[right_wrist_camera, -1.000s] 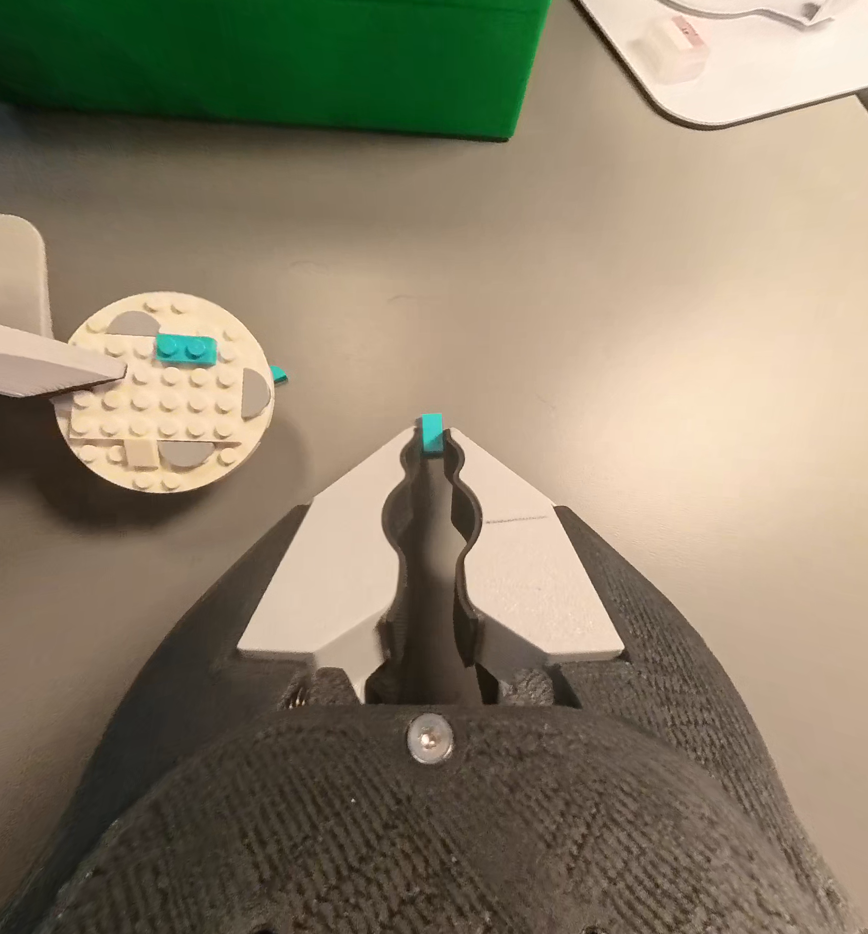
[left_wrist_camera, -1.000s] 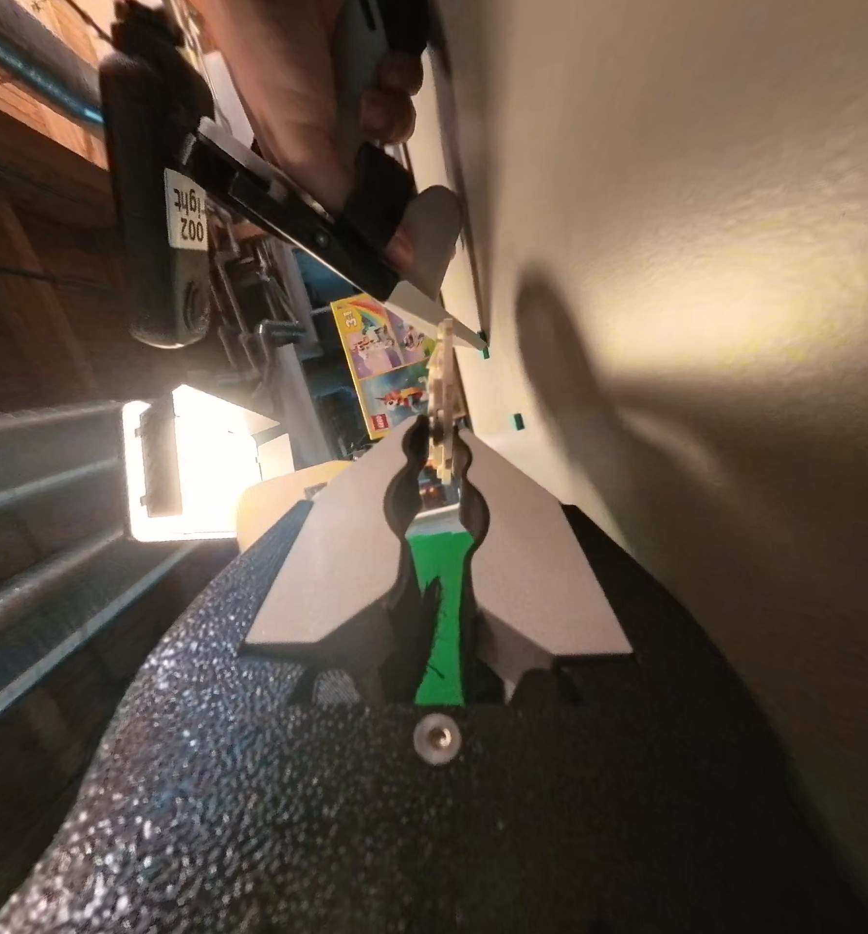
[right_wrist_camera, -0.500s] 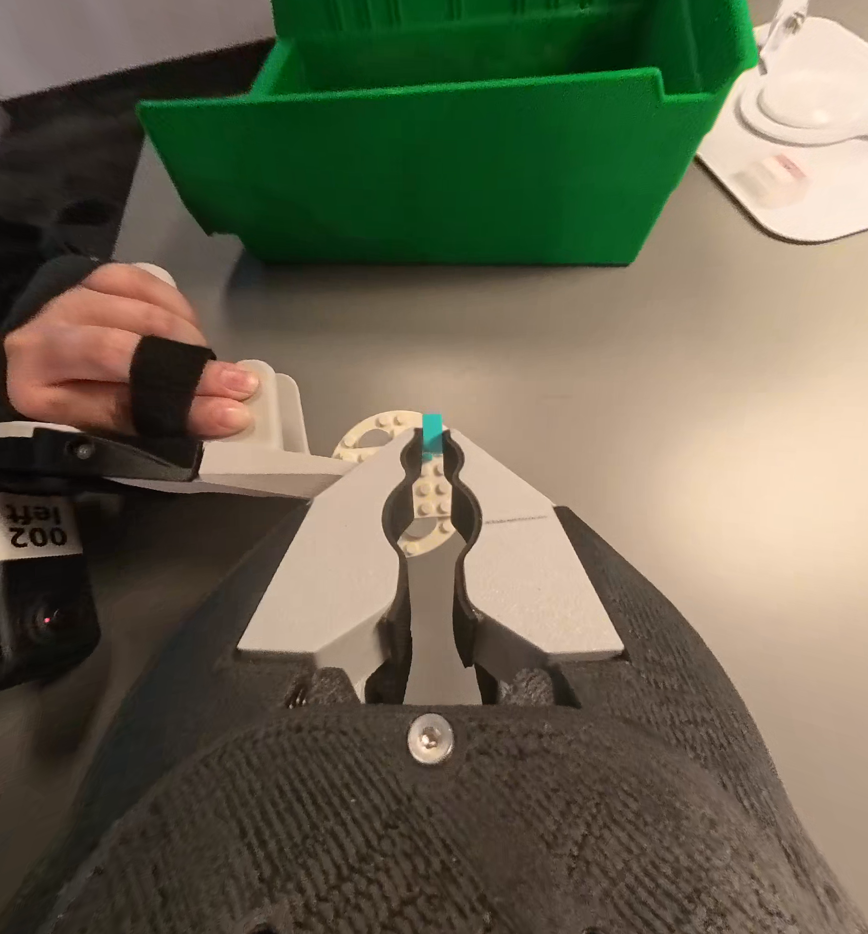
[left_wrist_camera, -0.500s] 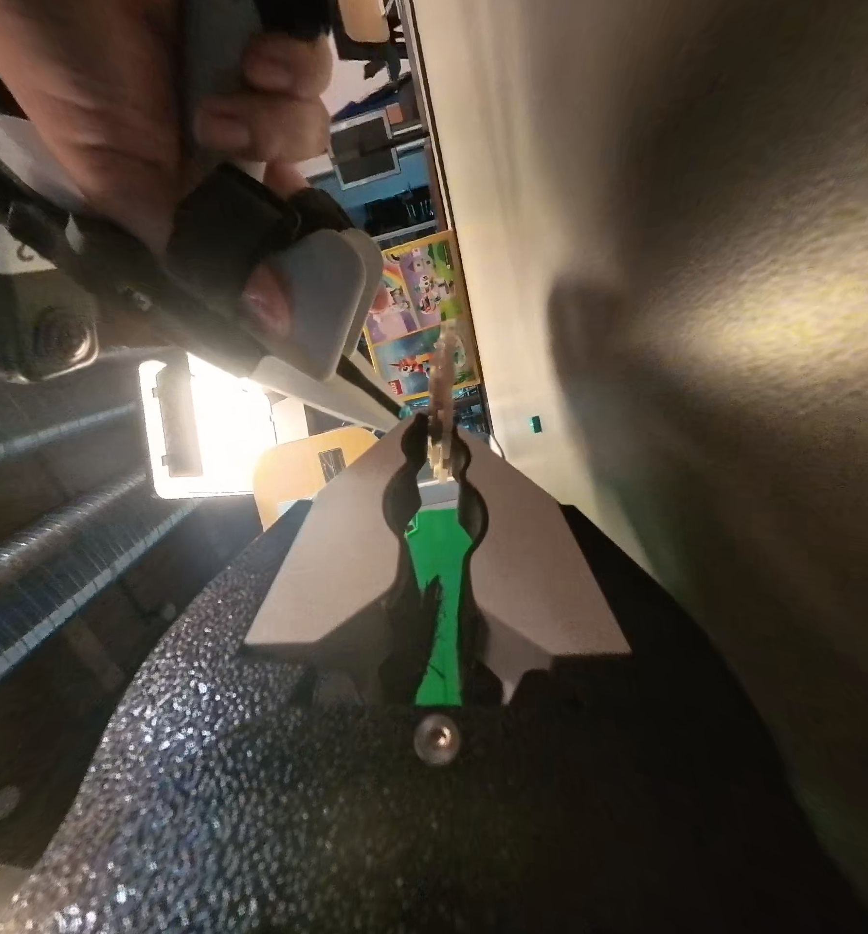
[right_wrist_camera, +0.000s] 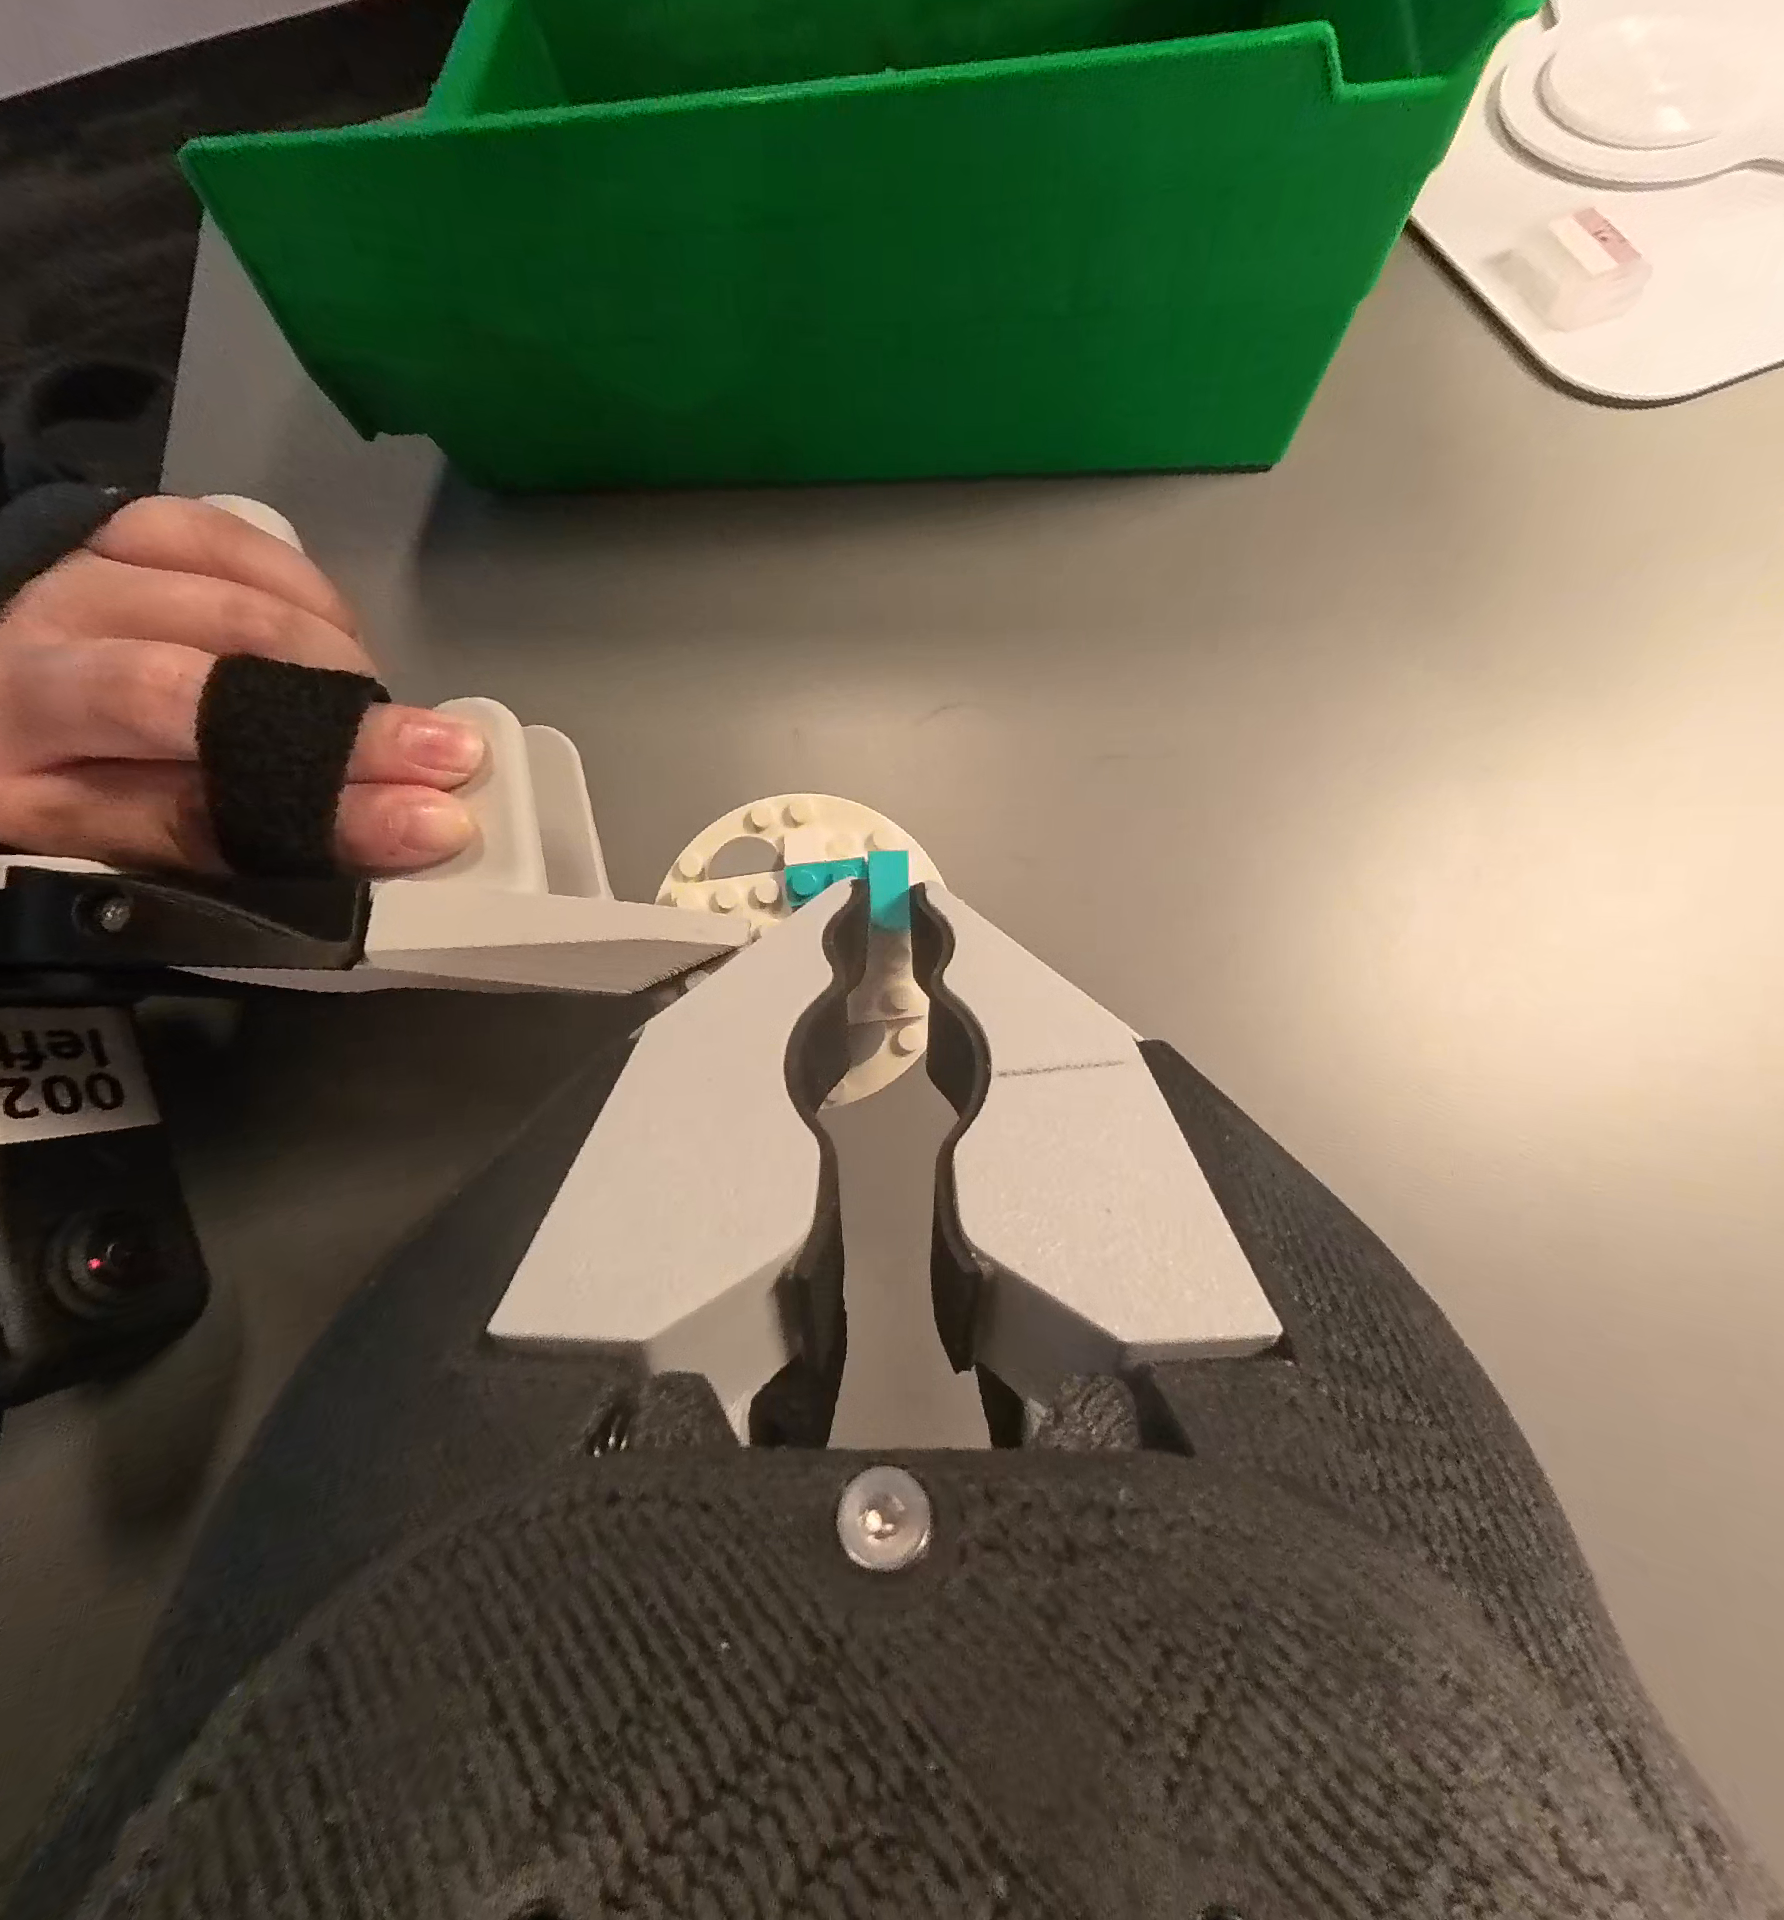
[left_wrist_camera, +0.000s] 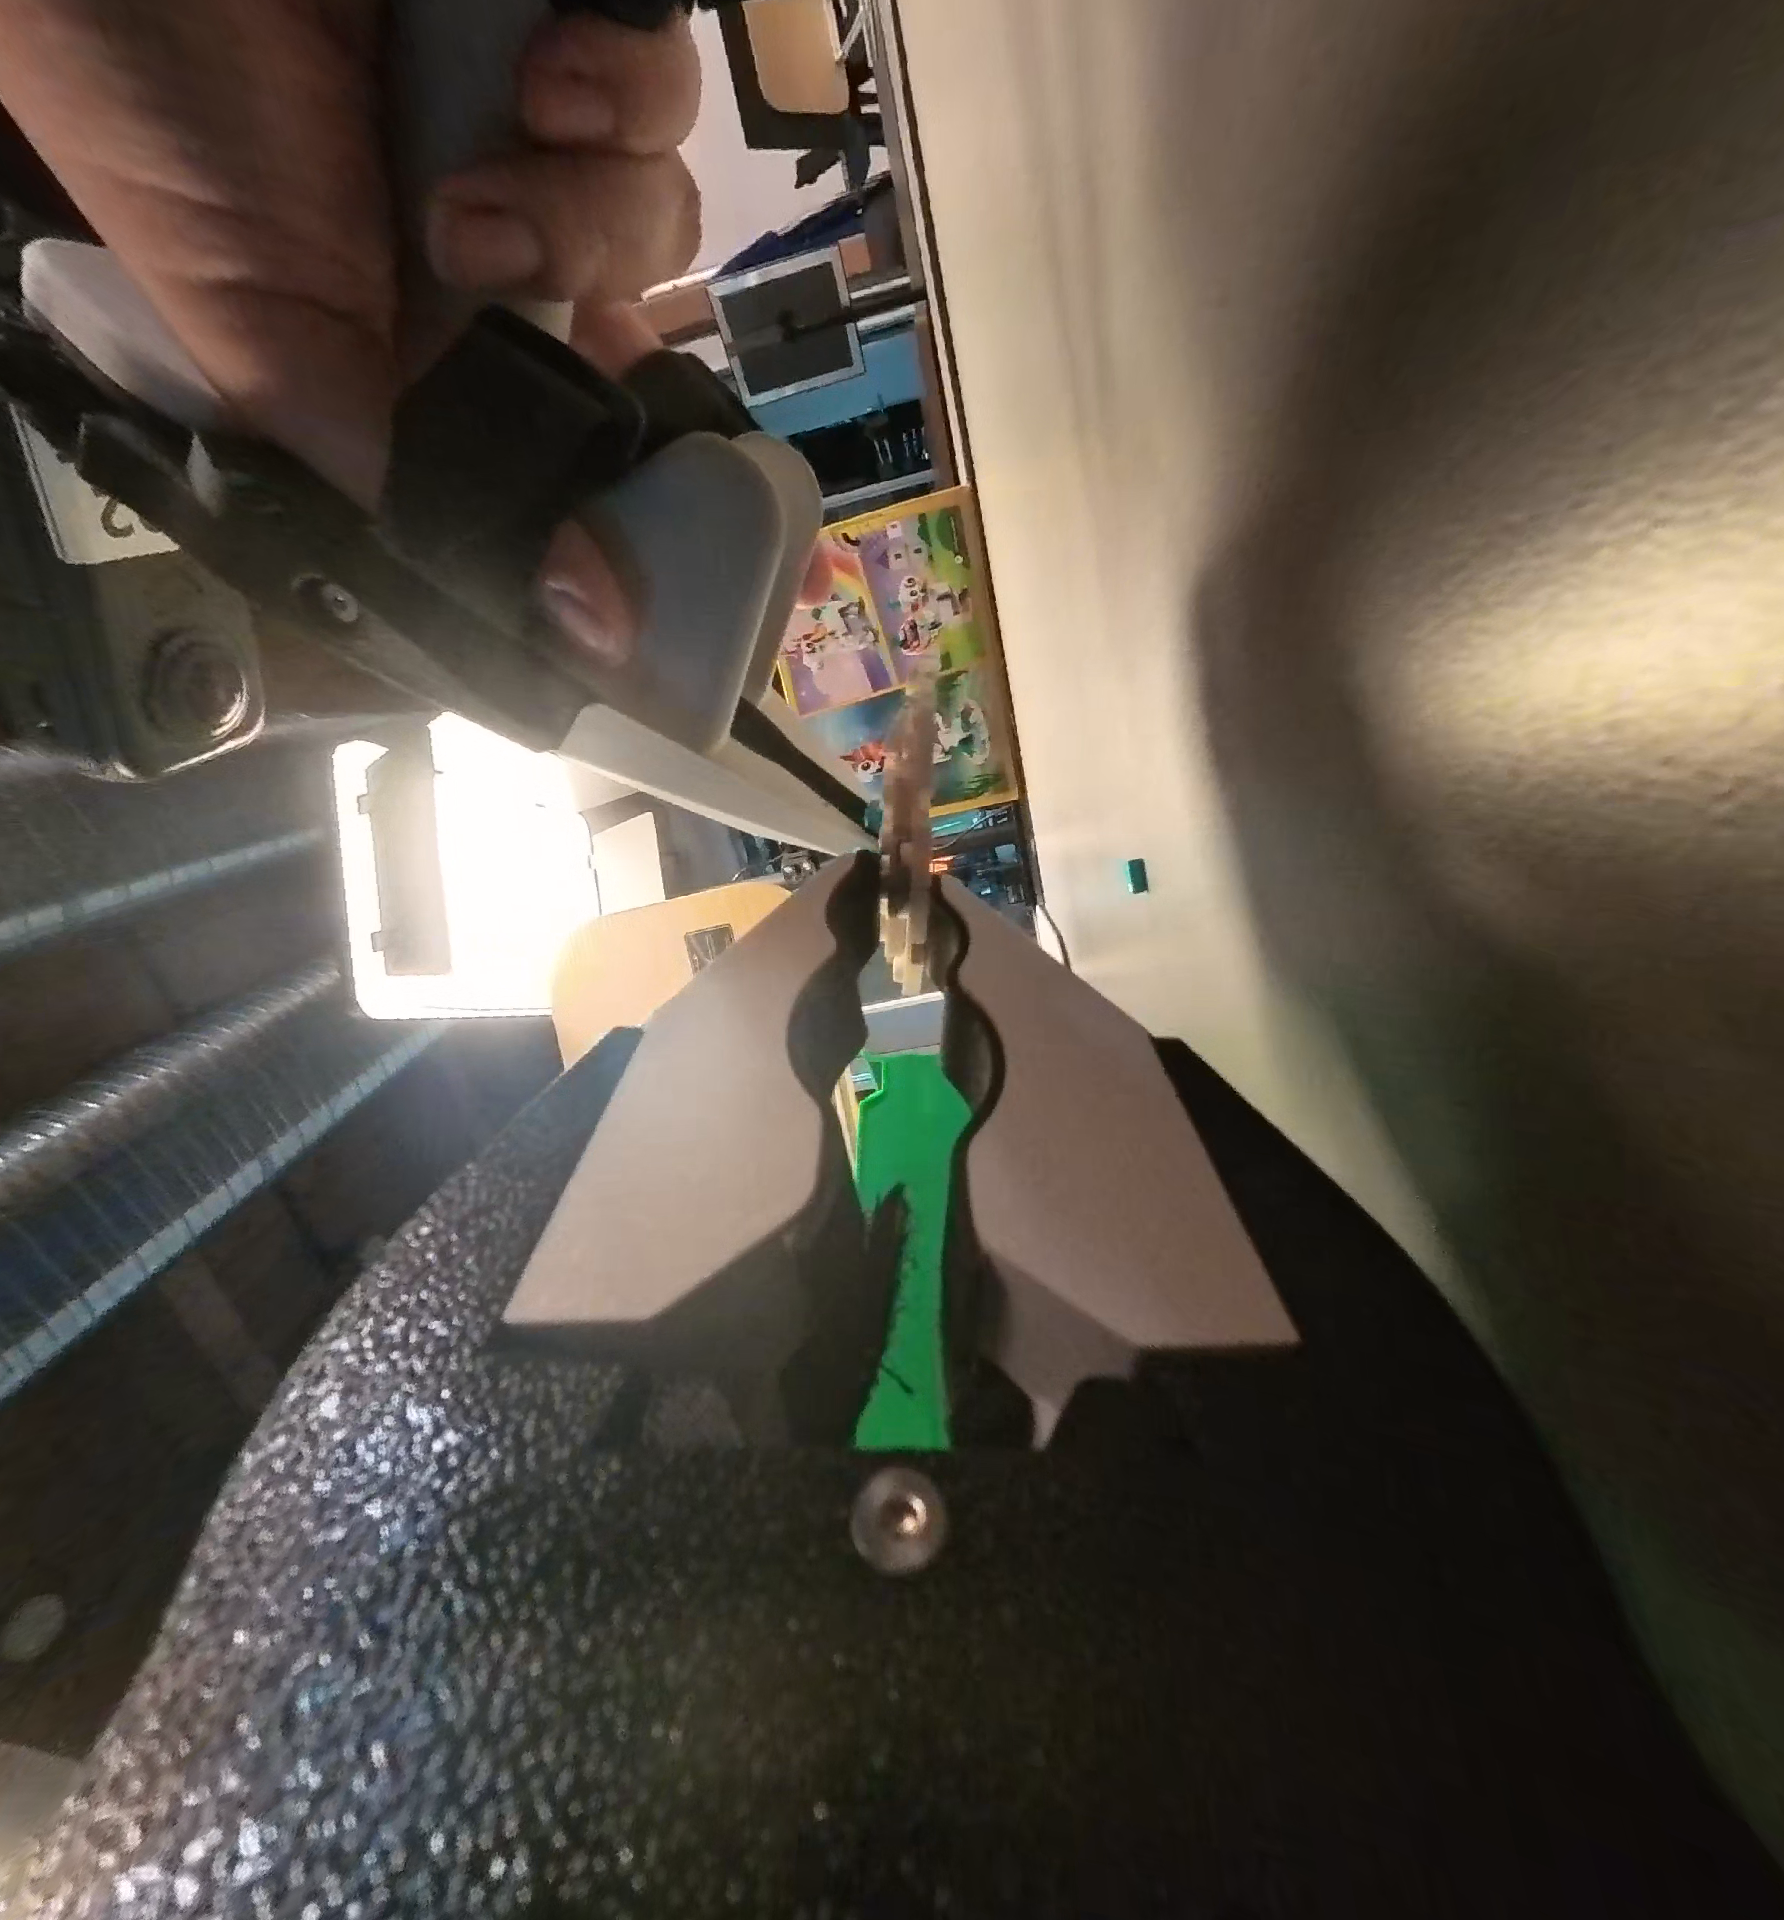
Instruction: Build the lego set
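My left gripper [left_wrist_camera: 903,868] is turned on its side and shut on the rim of a round cream studded plate [left_wrist_camera: 909,800], held above the grey table. In the right wrist view the plate [right_wrist_camera: 753,868] carries a teal two-stud brick [right_wrist_camera: 813,883] and grey tiles. My right gripper [right_wrist_camera: 888,899] is shut on a small teal brick [right_wrist_camera: 890,883] and holds it against the plate's top, beside the teal two-stud brick. The left gripper [right_wrist_camera: 727,940] reaches in from the left there. The right gripper's fingers [left_wrist_camera: 722,779] meet the plate from the upper left in the left wrist view.
A green bin [right_wrist_camera: 815,260] stands just behind the plate. A white tray [right_wrist_camera: 1646,239] with a clear piece lies at the back right. A loose teal brick [left_wrist_camera: 1135,875] lies on the table [right_wrist_camera: 1387,779]. The set's box [left_wrist_camera: 898,634] stands farther off. The tips of both grippers are at nearly the same place.
My right gripper has carried the small teal brick left to the round plate. The left gripper has lifted the plate towards the middle, and the two now meet.
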`<state>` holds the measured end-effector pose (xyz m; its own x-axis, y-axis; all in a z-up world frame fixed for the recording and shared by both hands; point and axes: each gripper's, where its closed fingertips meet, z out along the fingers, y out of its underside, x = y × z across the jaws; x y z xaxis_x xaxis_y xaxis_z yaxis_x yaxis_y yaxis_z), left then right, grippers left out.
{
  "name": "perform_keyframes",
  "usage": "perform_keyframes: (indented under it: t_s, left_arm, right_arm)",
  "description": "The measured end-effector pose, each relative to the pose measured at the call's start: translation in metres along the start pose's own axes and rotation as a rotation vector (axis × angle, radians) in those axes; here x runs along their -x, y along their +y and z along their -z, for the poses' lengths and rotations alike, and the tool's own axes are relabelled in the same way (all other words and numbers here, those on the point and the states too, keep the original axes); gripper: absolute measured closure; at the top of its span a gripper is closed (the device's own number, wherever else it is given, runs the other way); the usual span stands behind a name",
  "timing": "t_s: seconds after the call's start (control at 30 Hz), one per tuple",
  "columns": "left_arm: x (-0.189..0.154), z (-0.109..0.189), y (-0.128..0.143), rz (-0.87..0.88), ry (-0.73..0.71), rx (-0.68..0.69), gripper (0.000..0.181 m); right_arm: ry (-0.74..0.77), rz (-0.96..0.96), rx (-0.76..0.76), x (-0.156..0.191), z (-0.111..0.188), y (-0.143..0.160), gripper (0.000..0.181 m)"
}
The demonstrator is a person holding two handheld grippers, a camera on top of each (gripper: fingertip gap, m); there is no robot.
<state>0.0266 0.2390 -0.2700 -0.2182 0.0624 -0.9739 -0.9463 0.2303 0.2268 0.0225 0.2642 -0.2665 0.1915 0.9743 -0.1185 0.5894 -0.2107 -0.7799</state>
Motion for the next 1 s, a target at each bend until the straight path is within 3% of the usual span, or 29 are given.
perform_keyframes:
  t_s: [0.53,0.67,0.8,0.87,0.93,1.0]
  left_arm:
    - [0.005,0.002,-0.001,0.022,-0.021,-0.014,0.175]
    - [0.008,0.003,-0.001,0.045,-0.029,-0.026,0.175]
    - [0.013,0.005,0.000,0.105,-0.034,-0.052,0.175]
    - [0.016,0.007,-0.003,0.146,-0.040,-0.091,0.175]
    - [0.020,0.009,-0.005,0.177,-0.052,-0.121,0.175]
    - [0.022,0.011,-0.007,0.177,-0.067,-0.142,0.175]
  right_arm:
    - [-0.011,0.006,-0.010,0.007,0.006,-0.005,0.162]
    - [-0.021,0.039,-0.059,0.008,0.016,-0.013,0.147]
    - [0.009,0.241,-0.168,0.011,0.044,-0.019,0.118]
    - [0.063,0.369,-0.082,0.012,0.049,0.003,0.116]
    - [0.156,0.512,0.004,0.010,0.049,0.024,0.103]
    - [0.233,0.691,-0.017,0.017,0.047,0.029,0.099]
